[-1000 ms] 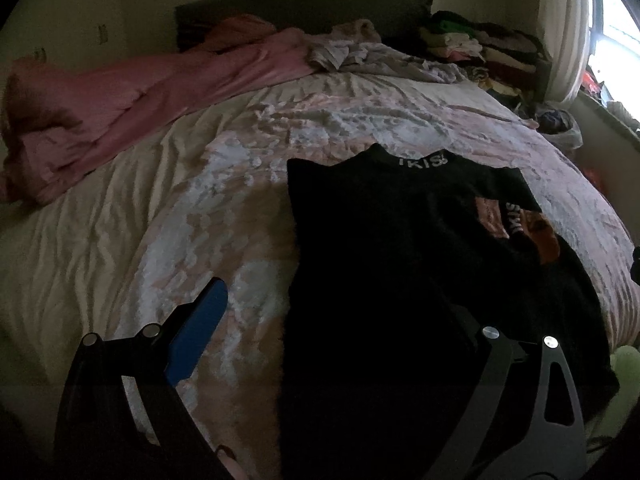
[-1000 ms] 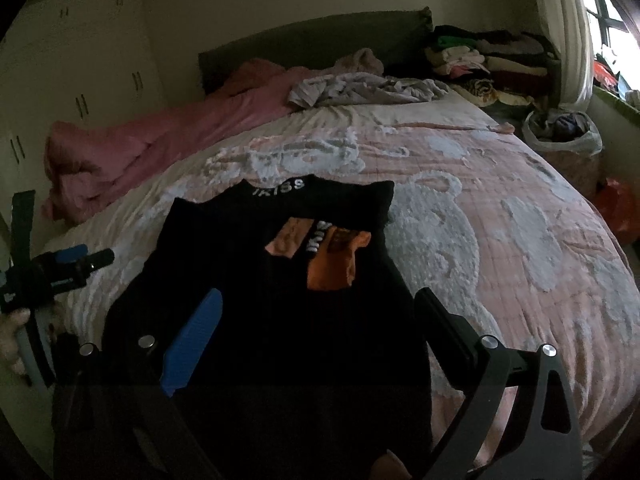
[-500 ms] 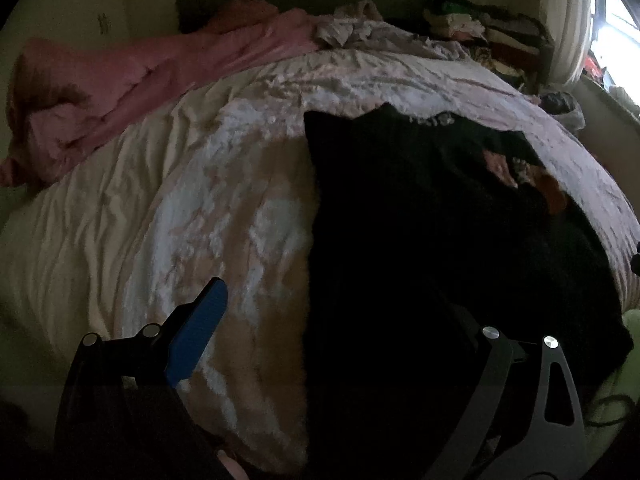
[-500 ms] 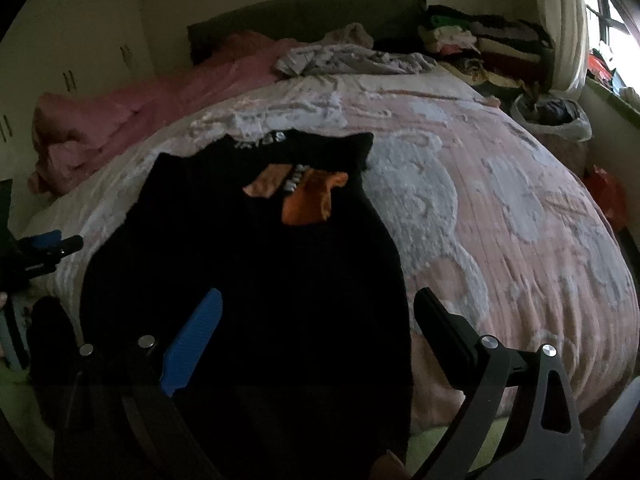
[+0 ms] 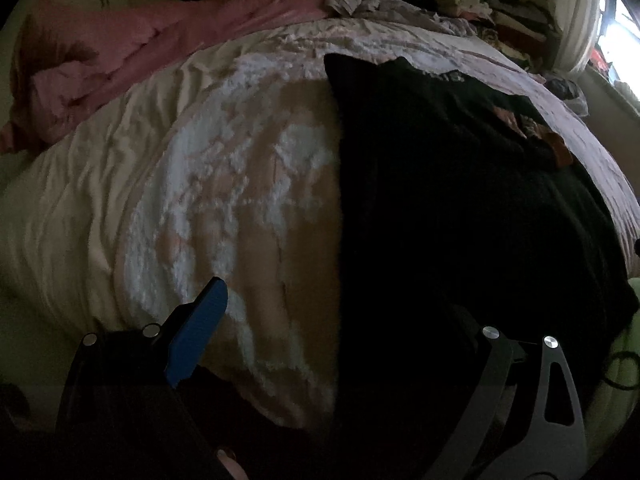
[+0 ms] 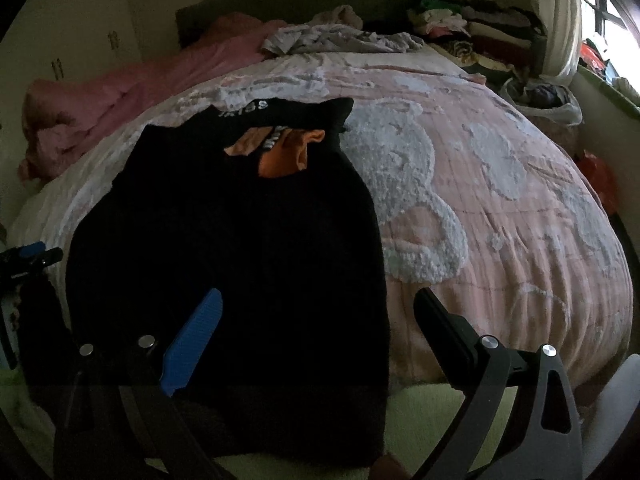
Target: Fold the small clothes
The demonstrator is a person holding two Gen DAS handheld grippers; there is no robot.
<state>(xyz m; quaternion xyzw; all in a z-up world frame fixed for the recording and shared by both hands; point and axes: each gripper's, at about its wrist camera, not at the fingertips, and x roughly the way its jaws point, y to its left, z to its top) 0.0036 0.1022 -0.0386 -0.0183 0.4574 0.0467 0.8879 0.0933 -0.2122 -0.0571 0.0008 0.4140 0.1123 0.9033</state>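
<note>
Both claws, left (image 5: 344, 344) and right (image 6: 316, 324), gaped empty, having dropped toward the black garment's (image 6: 224, 240) hem on the bed (image 6: 500, 200), ready to grasp.

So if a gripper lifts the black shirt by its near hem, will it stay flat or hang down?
The black shirt probably droops: it follows the bedspread and hangs over its edge. It looks thin, so likely light. The textured bedspread may drag it slightly.
</note>
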